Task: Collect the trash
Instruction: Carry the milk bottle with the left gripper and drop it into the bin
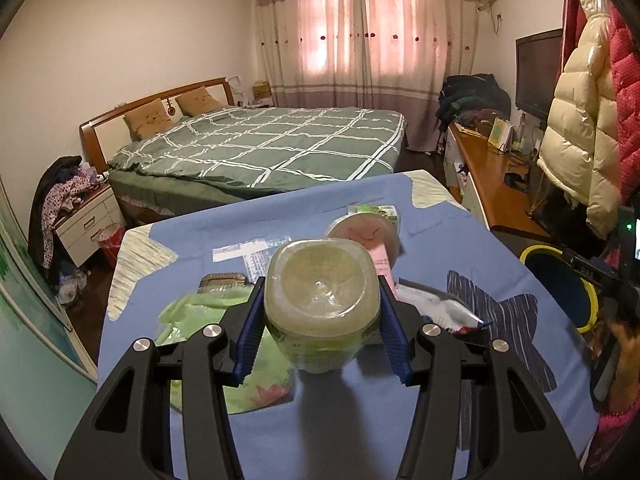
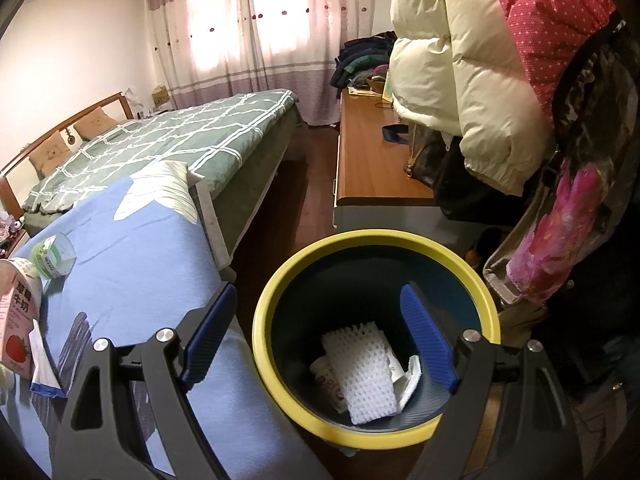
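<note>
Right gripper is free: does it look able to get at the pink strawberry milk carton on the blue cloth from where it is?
Probably yes. The right gripper is open and empty over the bin, and the milk carton stands to its left with bare blue cloth between.

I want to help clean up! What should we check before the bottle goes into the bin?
1. Left gripper pinches the clear plastic bottle: ok.
2. Bottle lifted off the blue cloth: ok.
3. Yellow-rimmed bin has room above the white foam net: ok.
4. Right gripper open and empty, over the bin mouth: not ok, in the way.
5. Bottle cap on: cannot tell.
</note>
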Motion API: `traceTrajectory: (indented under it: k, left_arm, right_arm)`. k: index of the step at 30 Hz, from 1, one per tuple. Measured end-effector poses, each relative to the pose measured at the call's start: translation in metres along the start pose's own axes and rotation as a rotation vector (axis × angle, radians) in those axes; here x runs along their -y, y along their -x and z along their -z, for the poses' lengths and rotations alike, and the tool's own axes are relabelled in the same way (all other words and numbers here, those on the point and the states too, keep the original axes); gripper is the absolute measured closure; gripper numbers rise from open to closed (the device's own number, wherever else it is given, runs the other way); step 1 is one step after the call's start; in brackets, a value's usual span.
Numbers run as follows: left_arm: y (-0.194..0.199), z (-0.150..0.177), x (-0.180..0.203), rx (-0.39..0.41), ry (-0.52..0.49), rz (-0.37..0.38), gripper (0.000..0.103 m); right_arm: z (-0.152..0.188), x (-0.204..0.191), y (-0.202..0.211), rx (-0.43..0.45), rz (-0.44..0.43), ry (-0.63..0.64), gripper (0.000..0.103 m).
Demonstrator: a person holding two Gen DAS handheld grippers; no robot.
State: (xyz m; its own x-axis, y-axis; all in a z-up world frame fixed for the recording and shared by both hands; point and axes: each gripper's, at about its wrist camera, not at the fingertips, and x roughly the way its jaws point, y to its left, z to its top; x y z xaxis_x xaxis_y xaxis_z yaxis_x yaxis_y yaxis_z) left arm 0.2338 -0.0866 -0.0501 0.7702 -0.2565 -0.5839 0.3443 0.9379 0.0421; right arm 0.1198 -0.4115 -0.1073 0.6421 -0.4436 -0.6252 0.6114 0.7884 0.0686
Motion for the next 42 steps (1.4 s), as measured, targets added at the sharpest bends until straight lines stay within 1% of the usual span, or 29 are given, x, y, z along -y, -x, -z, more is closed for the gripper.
traceTrajectory:
  k: [9,14,19,22,25,31,32,39,42]
  left_arm:
    - [0.015,-0.024,0.032,0.014,-0.035,-0.028,0.051]
    - [0.032,-0.038,0.053,0.028,-0.061,-0.020,0.051]
    - [0.041,-0.049,0.084,0.040,-0.093,0.049,0.051]
    - [0.043,-0.056,0.109,0.054,-0.119,0.093,0.051]
    - [0.037,-0.064,0.134,0.059,-0.142,0.136,0.051]
    - [0.006,-0.081,0.204,0.039,-0.192,0.265,0.051]
    - [-0.001,-0.083,0.219,0.032,-0.202,0.287,0.051]
    - [-0.049,-0.085,0.315,-0.018,-0.275,0.380,0.051]
    - [-0.065,-0.081,0.346,-0.049,-0.286,0.428,0.051]
  right_arm:
    - [0.000,0.001,0.003,0.015,-0.040,-0.010,0.023]
    - [0.000,0.002,0.004,0.022,-0.067,-0.020,0.023]
    - [0.001,0.012,0.013,0.056,-0.105,-0.048,0.023]
    - [0.004,0.022,0.018,0.051,-0.123,-0.052,0.023]
    - [0.006,0.034,0.023,0.052,-0.123,-0.057,0.023]
    - [0.012,0.065,0.030,0.054,-0.113,-0.081,0.023]
    - [0.013,0.070,0.031,0.058,-0.095,-0.078,0.023]
    - [0.016,0.100,0.029,0.045,-0.055,-0.101,0.023]
    - [0.017,0.114,0.029,0.045,-0.037,-0.114,0.023]
